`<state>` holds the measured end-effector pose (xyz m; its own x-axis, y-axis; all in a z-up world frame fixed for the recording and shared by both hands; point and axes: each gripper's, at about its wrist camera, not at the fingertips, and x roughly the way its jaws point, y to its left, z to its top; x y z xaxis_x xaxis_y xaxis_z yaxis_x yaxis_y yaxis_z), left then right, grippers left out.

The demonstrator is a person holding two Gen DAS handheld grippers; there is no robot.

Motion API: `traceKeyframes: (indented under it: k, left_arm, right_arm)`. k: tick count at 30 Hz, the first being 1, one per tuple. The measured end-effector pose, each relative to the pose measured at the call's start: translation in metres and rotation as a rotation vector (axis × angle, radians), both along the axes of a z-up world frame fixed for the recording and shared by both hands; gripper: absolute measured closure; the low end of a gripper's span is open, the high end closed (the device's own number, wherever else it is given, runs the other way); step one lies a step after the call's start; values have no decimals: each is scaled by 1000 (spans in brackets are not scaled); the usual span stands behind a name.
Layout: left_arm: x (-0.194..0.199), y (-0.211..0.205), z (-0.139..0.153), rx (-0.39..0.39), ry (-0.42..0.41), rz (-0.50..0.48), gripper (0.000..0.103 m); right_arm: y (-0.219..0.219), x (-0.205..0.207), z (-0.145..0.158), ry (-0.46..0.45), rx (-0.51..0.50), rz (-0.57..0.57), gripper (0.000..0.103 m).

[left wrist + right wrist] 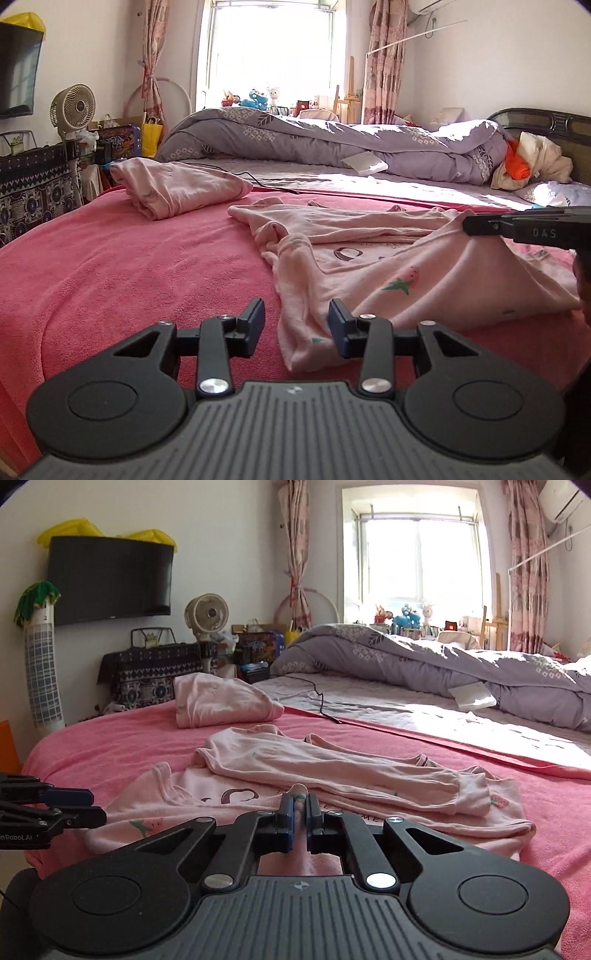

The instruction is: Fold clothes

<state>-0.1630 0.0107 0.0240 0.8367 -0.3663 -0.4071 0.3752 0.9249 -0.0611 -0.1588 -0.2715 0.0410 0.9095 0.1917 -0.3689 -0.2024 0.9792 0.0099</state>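
A pale pink top [388, 266] with strawberry prints lies rumpled and part-folded on the pink blanket [129, 266]. My left gripper [297, 325] is open low over the top's near corner, and cloth lies loosely between its fingers without being pinched. My right gripper [476, 225] is shut on the top's right edge and holds it raised off the bed. In the right wrist view the right gripper [299, 799] pinches a fold of the pink top [332, 771], and the open left gripper [86, 806] shows at the left edge.
A folded pink garment [177, 188] rests at the blanket's far left. Behind lie a black cable [258, 181], a purple duvet [332, 140] and a white booklet [364, 164]. A fan [74, 107], a wall TV [110, 579] and a cluttered shelf stand left of the bed.
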Motion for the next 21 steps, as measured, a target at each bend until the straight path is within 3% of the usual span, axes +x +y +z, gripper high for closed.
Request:
traceKeyframes:
  k: [5, 7, 9, 10, 11, 13, 16, 18, 21]
  left_arm:
    - [9, -1, 4, 6, -24, 0, 53]
    - [17, -7, 7, 7, -38, -13, 47]
    - [26, -13, 10, -4, -49, -26, 34]
    - [33, -16, 10, -15, -47, -38, 22]
    - [40, -18, 8, -23, -31, -40, 19]
    - [51, -21, 3, -30, 16, -30, 19]
    - [65, -22, -9, -47, 81, -14, 21]
    - [69, -17, -15, -90, 111, -8, 28]
    - [77, -7, -17, -181, 150, 2, 61]
  right_arm:
    - [2, 30, -49, 103, -27, -28, 88]
    - [4, 21, -51, 70, -50, -21, 86]
    - [2, 17, -46, 59, -54, -11, 71]
    - [-1, 14, -42, 50, -38, -11, 53]
    - [-6, 9, -37, 32, -14, -14, 41]
    - [-19, -4, -28, -3, 28, -24, 40]
    - [-41, -25, -19, -40, 48, -76, 36]
    - [-63, -39, -18, -39, 56, -150, 35]
    - [-104, -56, -22, -9, 95, -285, 34]
